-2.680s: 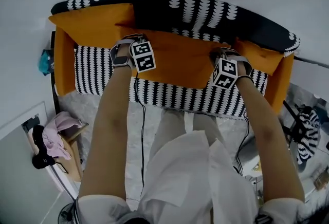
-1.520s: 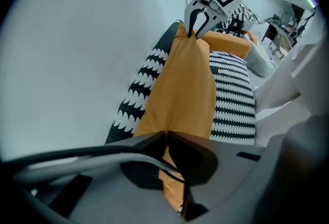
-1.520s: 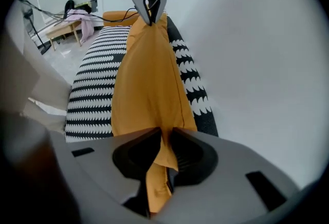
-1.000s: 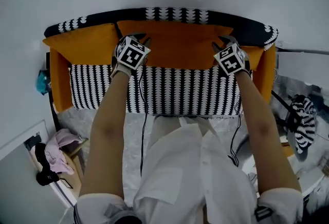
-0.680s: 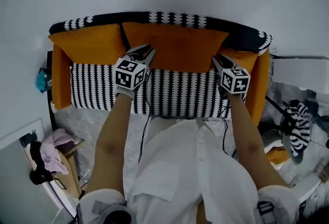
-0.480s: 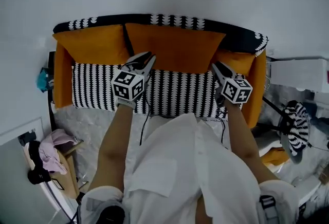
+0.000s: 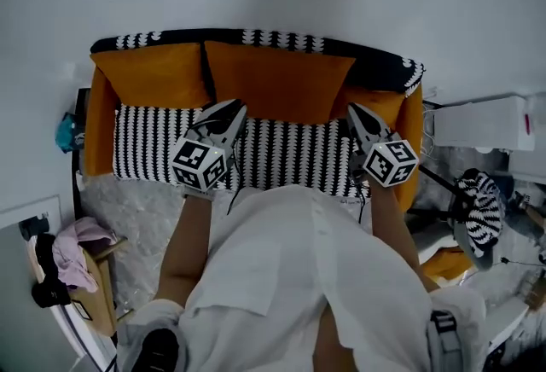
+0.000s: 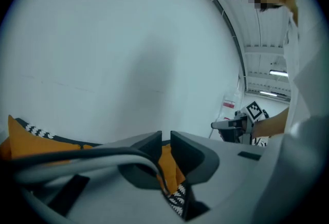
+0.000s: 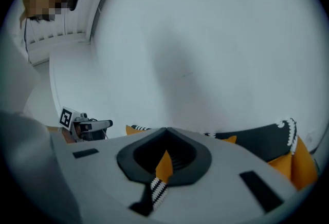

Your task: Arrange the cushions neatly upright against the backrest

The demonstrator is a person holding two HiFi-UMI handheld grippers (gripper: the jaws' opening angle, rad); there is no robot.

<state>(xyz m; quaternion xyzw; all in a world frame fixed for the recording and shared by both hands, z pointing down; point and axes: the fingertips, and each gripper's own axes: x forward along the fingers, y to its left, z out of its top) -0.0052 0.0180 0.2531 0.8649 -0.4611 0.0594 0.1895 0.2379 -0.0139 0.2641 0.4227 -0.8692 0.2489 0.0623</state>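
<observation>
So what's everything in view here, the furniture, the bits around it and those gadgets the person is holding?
sofa: one, black-and-white patterned with orange arms, middle of view
wide cushion: one, orange, upright at the backrest's middle
left cushion: one, orange, upright at the backrest's left end
pink cloth: one, lower left
white box: one, right of the sofa
striped thing: one, black-and-white, lower right, unidentifiable
left gripper: one, grey, above the seat; jaws just closing, narrow gap, nothing between
right gripper: one, grey, above the seat; jaws just closed together, empty
</observation>
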